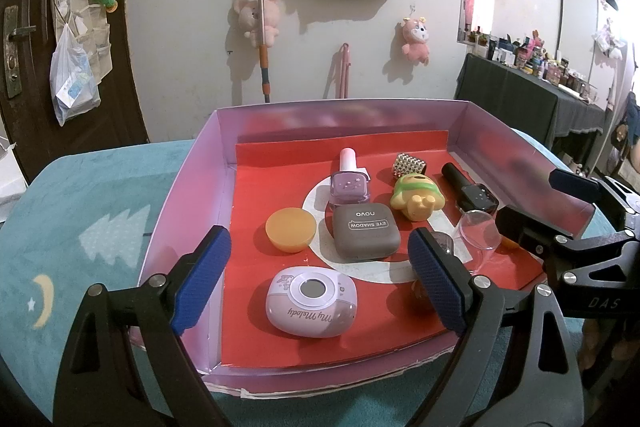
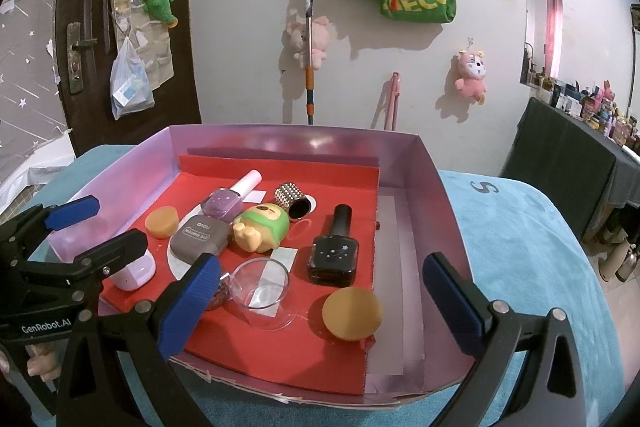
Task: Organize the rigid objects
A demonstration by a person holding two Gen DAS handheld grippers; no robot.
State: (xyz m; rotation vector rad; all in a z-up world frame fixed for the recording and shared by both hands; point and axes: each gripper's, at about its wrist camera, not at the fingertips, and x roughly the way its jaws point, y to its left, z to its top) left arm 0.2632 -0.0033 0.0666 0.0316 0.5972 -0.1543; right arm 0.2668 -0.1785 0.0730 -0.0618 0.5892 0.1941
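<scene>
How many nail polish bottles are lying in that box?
2. A purple nail polish bottle with a white cap lies toward the back left, against the grey eyeshadow case. A black nail polish bottle lies toward the right. None seems hidden.

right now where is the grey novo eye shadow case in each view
Left wrist view: the grey rounded-square eye shadow case lies mid-frame, just ahead of the open tool tips.
Right wrist view: it sits left of centre.
Shared landmark: the purple nail polish bottle with a white cap, directly behind it in both.
</scene>
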